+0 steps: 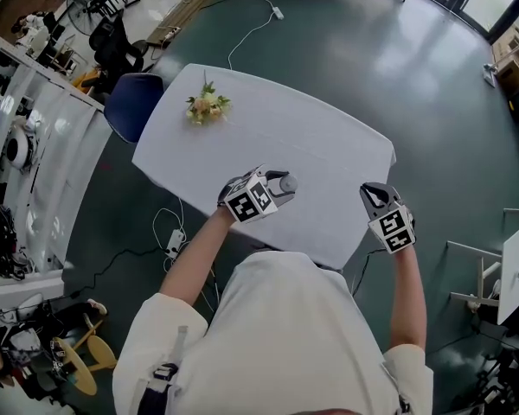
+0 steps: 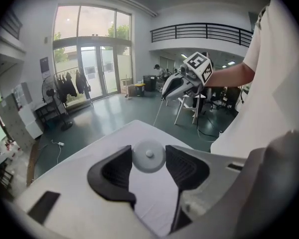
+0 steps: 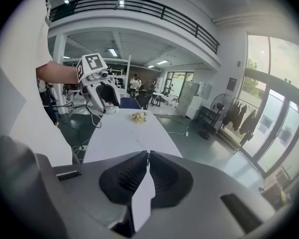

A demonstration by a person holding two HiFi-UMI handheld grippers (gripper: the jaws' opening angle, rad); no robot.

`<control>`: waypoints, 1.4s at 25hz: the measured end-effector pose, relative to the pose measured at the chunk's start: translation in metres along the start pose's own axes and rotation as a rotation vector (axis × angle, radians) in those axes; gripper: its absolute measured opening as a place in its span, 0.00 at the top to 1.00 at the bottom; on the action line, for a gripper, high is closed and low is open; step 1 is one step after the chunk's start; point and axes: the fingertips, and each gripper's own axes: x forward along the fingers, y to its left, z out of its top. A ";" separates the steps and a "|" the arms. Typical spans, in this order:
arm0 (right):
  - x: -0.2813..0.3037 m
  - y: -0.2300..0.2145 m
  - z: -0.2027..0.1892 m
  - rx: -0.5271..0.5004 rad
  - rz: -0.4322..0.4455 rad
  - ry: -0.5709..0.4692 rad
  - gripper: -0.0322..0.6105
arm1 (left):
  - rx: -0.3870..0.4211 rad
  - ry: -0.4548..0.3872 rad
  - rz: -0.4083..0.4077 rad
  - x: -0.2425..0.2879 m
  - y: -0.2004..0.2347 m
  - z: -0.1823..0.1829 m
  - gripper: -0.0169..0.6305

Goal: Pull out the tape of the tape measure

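A round grey tape measure [image 1: 288, 182] [image 2: 149, 156] is near the front of the white-clothed table [image 1: 329, 141]. My left gripper [image 1: 279, 185] [image 2: 149, 158] is shut on it, one dark pad pressing each side. My right gripper [image 1: 372, 191] [image 3: 148, 156] is at the table's right front edge with its jaws shut. In the left gripper view a thin pale tape [image 2: 158, 112] slants from the right gripper's tips [image 2: 164, 96] down toward the table. Over the white cloth this tape cannot be made out in the head view.
A small bunch of flowers [image 1: 207, 106] [image 3: 138, 116] lies at the far left end of the table. A dark blue chair [image 1: 131, 104] stands at that end. Cables [image 1: 169, 232] run over the floor to the left. Shelves [image 1: 26, 171] line the left wall.
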 end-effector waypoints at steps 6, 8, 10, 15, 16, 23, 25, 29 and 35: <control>-0.005 -0.005 -0.009 -0.005 0.008 0.014 0.89 | -0.023 -0.026 -0.012 -0.006 0.002 0.001 0.64; -0.005 -0.005 -0.010 -0.008 0.012 0.018 0.89 | -0.013 -0.030 -0.022 -0.007 -0.001 0.002 0.64; -0.007 -0.005 -0.011 -0.002 0.012 0.015 0.89 | -0.007 -0.038 -0.031 -0.007 -0.003 0.003 0.64; -0.015 -0.014 -0.022 0.029 -0.019 0.022 0.89 | -0.003 0.003 -0.007 -0.008 -0.001 -0.008 0.64; -0.019 -0.019 -0.026 0.044 -0.031 0.016 0.89 | -0.005 0.013 0.002 -0.009 0.001 -0.011 0.64; -0.033 -0.030 -0.040 0.073 -0.059 0.024 0.89 | -0.031 0.001 0.001 -0.017 0.003 -0.019 0.64; -0.036 -0.034 -0.047 0.085 -0.077 0.030 0.89 | -0.024 0.029 0.017 -0.015 0.002 -0.028 0.64; -0.041 -0.042 -0.052 0.117 -0.098 0.035 0.89 | -0.053 0.010 0.026 -0.023 0.007 -0.036 0.64; -0.045 -0.041 -0.060 0.133 -0.114 0.044 0.89 | -0.070 -0.007 0.034 -0.030 0.005 -0.036 0.64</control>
